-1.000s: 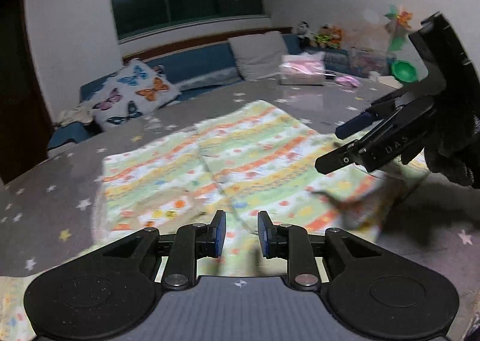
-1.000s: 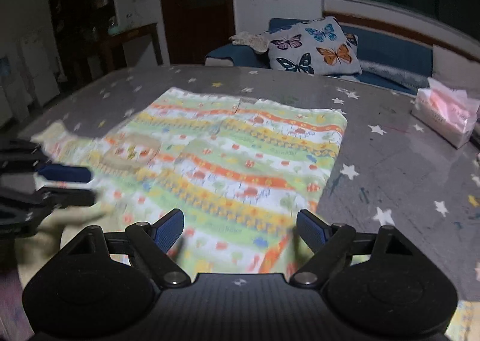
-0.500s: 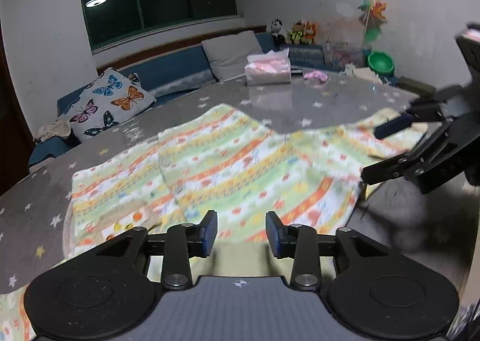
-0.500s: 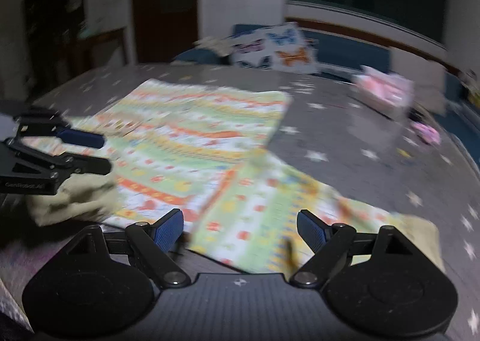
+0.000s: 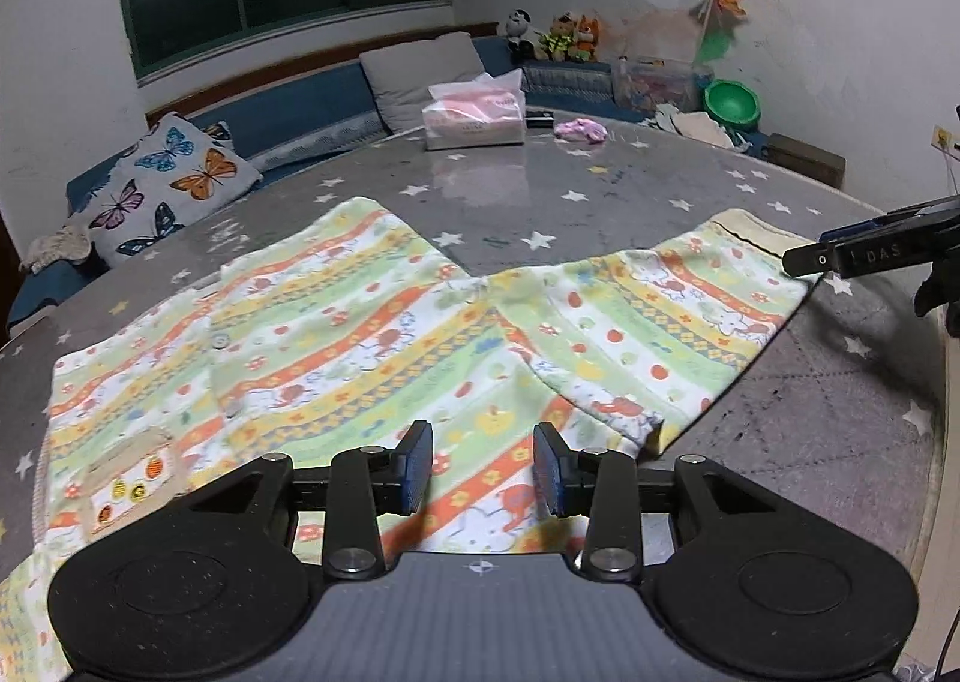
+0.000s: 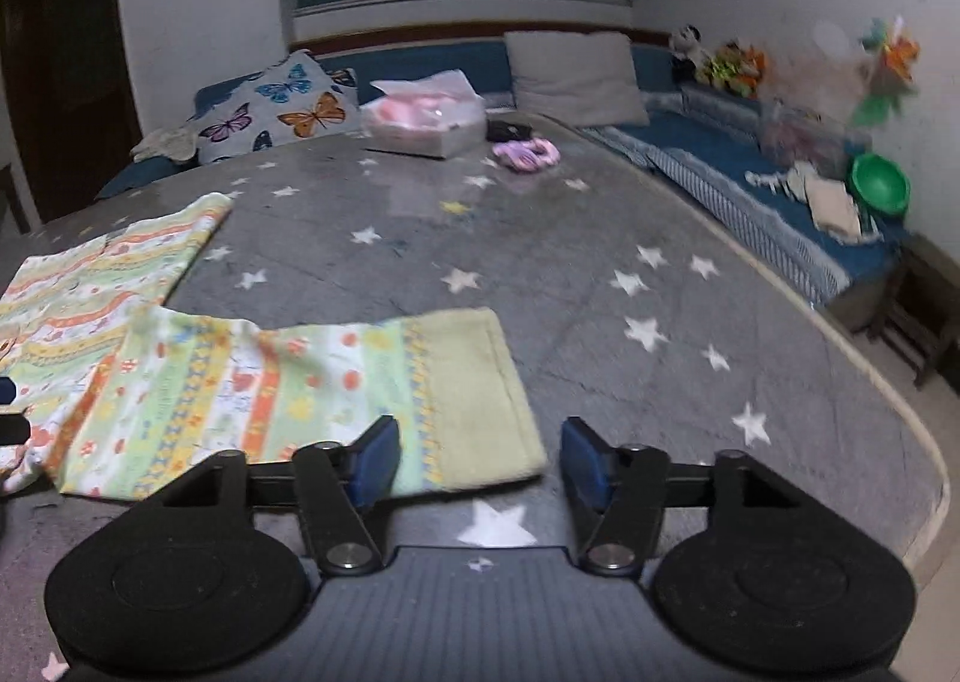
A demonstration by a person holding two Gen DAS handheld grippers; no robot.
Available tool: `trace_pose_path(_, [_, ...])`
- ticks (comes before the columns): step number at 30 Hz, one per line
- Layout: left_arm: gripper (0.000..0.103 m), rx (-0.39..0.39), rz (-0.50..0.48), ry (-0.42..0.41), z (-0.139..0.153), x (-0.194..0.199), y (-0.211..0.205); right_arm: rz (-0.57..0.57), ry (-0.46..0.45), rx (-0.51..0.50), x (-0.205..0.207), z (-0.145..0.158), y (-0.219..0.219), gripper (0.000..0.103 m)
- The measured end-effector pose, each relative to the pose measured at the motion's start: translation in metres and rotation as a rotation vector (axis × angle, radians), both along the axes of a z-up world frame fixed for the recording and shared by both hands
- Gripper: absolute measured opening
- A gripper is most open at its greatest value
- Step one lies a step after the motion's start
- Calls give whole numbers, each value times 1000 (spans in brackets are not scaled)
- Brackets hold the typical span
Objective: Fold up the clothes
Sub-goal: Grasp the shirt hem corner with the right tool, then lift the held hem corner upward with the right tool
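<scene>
Far ahead of your tools, a pink tissue pack [image 5: 474, 117] and a small pink fabric bundle [image 6: 527, 153] sit on the grey star-patterned table [image 6: 600, 274], well clear. Your left tool [image 5: 483, 463] and right tool [image 6: 480, 457] are both spread wide, gripping nothing. The striped green, orange and yellow patterned garment [image 5: 336, 334] lies flat under them, with its sleeve [image 6: 300, 382] stretched rightward and the cuff beneath the right tool.

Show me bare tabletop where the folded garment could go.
Free: the starred table right of the sleeve cuff, and between the garment and tissue pack. Crowded: the far edge around the pink item.
</scene>
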State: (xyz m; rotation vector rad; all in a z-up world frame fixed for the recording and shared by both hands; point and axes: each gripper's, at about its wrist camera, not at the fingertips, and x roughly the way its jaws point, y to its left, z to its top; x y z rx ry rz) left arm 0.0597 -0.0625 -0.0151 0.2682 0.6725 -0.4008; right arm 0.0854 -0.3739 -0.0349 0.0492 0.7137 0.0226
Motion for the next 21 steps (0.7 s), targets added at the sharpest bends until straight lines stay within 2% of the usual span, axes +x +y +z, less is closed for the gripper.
trace_pose_path(2, [40, 4, -5, 11, -3, 3, -6, 5, -8, 3, -1, 0, -2, 37])
trace_pose_path(3, [40, 6, -8, 16, -4, 4, -8, 13, -10, 10, -1, 0, -2, 23])
trace_pose_path(4, [40, 7, -11, 22, -5, 5, -11, 21, -10, 15, 0, 1, -3, 15])
trace_pose_path(6, [40, 14, -20, 21, -6, 4, -14, 30, -16, -11, 5, 4, 1, 9])
trace_pose_path(11, [40, 42, -47, 6, -8, 0, -21, 46, -78, -89, 25, 19, 4, 8])
trace_pose_path(14, [40, 52, -57, -3, -8, -2, -22, 44, -65, -95, 39, 14, 3, 8])
trace_pose_path(17, [41, 50, -49, -2, -6, -2, -21, 33, -32, -66, 47, -1, 2, 9])
trace_pose_path(21, [42, 38, -44, -18, 4, -2, -20, 1, -34, 18, 45, -2, -10, 12])
